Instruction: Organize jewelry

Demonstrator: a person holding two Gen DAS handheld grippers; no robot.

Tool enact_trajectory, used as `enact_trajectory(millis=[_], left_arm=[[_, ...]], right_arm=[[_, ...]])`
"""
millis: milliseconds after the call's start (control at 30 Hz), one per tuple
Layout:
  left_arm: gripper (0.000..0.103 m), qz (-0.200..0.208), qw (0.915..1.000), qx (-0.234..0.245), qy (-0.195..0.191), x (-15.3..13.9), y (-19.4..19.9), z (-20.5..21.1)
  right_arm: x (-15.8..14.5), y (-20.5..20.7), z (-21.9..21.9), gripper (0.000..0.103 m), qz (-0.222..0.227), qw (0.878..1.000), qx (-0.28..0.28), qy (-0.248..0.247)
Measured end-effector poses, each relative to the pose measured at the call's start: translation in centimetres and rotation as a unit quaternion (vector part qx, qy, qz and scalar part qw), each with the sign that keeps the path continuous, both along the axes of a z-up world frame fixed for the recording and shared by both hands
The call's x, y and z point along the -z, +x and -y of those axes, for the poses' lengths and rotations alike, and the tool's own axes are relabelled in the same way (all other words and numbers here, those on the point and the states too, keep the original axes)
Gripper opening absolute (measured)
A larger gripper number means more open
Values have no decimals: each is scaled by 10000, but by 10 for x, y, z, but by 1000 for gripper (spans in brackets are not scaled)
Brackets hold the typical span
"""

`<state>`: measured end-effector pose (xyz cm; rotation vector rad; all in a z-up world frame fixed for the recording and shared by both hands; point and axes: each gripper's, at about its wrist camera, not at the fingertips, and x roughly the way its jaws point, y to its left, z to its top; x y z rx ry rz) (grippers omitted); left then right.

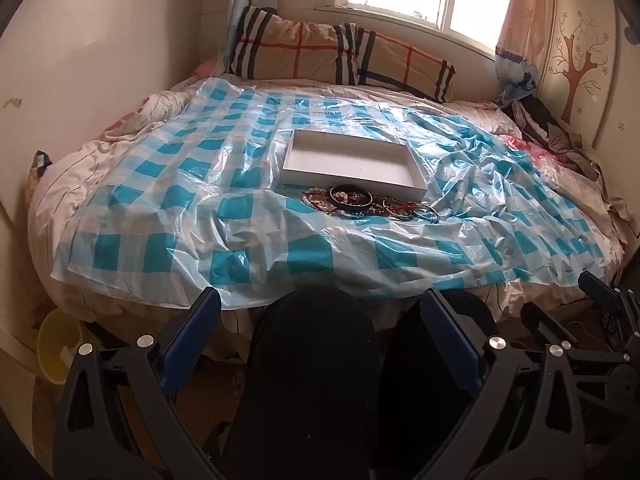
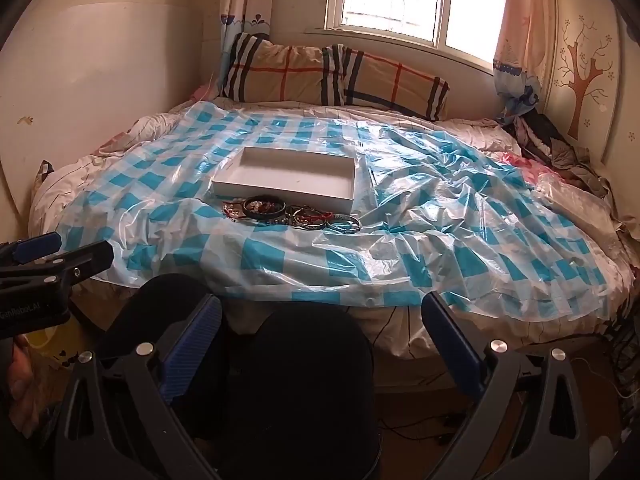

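A shallow white tray (image 1: 348,164) (image 2: 280,180) lies empty on a blue-and-white checked plastic sheet (image 1: 180,216) (image 2: 440,240) spread over the bed. Just in front of its near edge sits a tangled pile of jewelry (image 1: 368,202) (image 2: 288,212): dark bangles, beaded bracelets, red cords and metal rings. My left gripper (image 1: 320,300) (image 2: 76,246) is open and empty, held back from the bed above a person's dark-clothed knees (image 1: 312,360). My right gripper (image 2: 322,304) (image 1: 564,300) is also open and empty, beside the left one and equally far from the jewelry.
Two plaid pillows (image 1: 340,54) lean under the window (image 2: 400,0) at the head of the bed. Crumpled clothes (image 2: 560,152) pile up at the far right. A yellow bin (image 1: 60,348) stands on the floor at the left, by the white wall.
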<state>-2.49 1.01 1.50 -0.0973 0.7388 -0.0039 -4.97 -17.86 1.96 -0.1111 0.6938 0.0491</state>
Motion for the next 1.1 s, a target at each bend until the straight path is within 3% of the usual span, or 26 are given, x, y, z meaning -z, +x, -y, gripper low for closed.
enact_trajectory(millis=[167,500,1100], left_arm=[[95,260,9996,-73,108,-1,-7,-9],[95,274,9984,213,455,-11,-10,3],[95,378,9965,191,724,-18,-20,12]], right_arm=[[-2,1,-6,96,-59,10000,-12,-67],[-4,-2,-7,96,-48,10000,-4,-54],[-7,-6,-6,96,-36,10000,-10,-18]])
